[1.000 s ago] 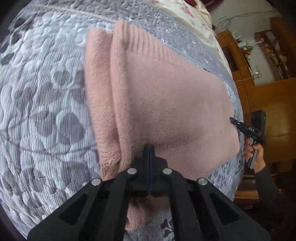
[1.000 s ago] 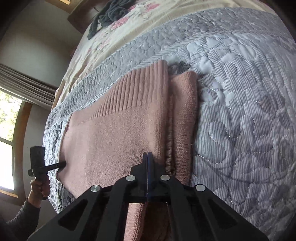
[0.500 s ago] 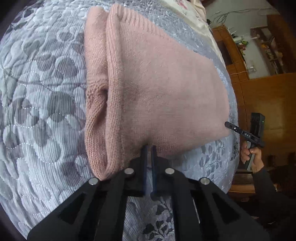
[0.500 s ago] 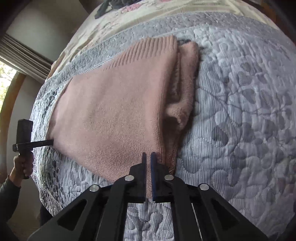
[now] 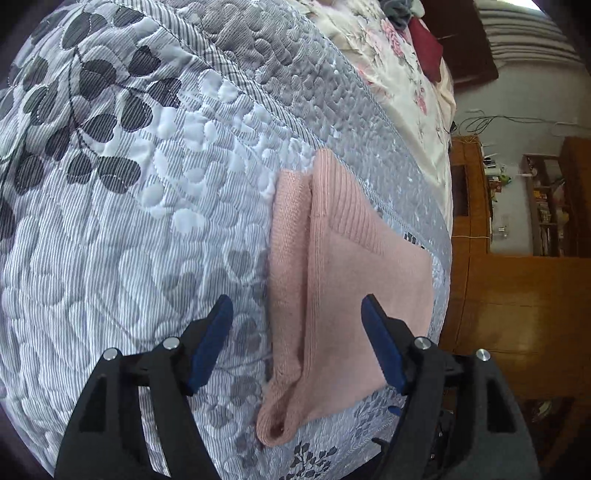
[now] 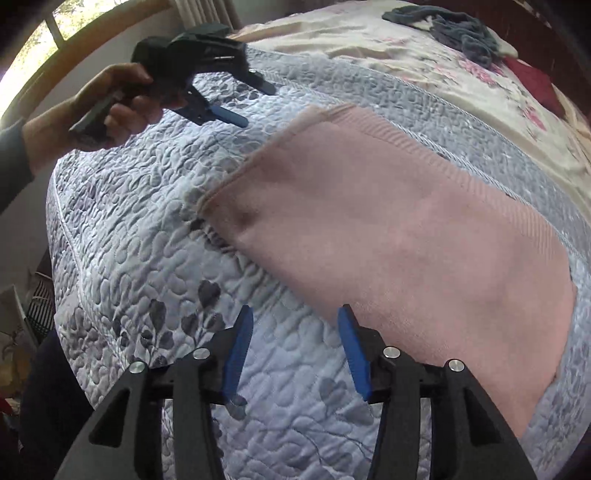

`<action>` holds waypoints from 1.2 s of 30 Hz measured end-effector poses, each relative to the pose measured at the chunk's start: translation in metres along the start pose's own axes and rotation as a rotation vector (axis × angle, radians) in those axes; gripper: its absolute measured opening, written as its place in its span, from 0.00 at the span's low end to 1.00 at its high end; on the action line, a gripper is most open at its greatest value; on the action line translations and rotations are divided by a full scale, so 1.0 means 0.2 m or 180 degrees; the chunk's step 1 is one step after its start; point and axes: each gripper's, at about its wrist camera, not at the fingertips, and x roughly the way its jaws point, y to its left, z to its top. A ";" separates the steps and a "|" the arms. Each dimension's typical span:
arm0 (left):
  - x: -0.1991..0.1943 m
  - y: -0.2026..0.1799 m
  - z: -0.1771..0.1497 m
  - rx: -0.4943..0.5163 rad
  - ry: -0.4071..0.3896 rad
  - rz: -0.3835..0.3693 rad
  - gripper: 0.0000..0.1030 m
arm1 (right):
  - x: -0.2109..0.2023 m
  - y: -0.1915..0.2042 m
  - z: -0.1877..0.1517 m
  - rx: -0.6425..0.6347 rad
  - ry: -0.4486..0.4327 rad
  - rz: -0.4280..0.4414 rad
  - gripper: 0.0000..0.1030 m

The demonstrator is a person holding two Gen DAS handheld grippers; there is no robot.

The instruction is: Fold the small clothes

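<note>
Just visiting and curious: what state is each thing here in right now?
Left tongs: open, holding nothing.
Right tongs: open, holding nothing.
Pink sweater: folded, lying flat on the quilt.
Quilt: spread over the bed.
Grey garment: crumpled, unfolded, far side of the bed.

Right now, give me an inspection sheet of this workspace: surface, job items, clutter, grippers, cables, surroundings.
Surface: grey quilted bedspread with a leaf pattern; a floral sheet lies beyond it.
Job items: pink knit sweater, folded, lying flat near the bed's edge; a cuff opening shows at its near end in the left wrist view.
Clutter: dark grey garment and a dark red item on the floral sheet.
Grippers: left gripper open, holding nothing; right gripper open, holding nothing.
Cables: loose wires along the far wall.
Surroundings: wooden furniture, shelves, window.
</note>
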 end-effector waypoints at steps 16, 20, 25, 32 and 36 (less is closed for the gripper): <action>0.30 -0.04 0.28 0.0238 0.0304 -0.0099 0.69 | 0.32 0.32 0.27 -0.0441 -0.0138 -0.0077 0.51; 0.36 -0.07 0.32 0.0310 0.0361 -0.0132 0.69 | 0.39 0.37 0.29 -0.0539 -0.0185 -0.0150 0.51; 0.41 -0.09 0.35 0.0365 0.0409 -0.0182 0.70 | 0.45 0.40 0.30 -0.0615 -0.0233 -0.0240 0.55; 0.46 -0.11 0.37 0.0400 0.0482 -0.0222 0.66 | 0.52 0.53 0.25 -0.0896 -0.0371 -0.0730 0.58; 0.51 -0.14 0.36 0.0394 0.0542 -0.0251 0.55 | 0.56 0.59 0.25 -0.0981 -0.0486 -0.1006 0.60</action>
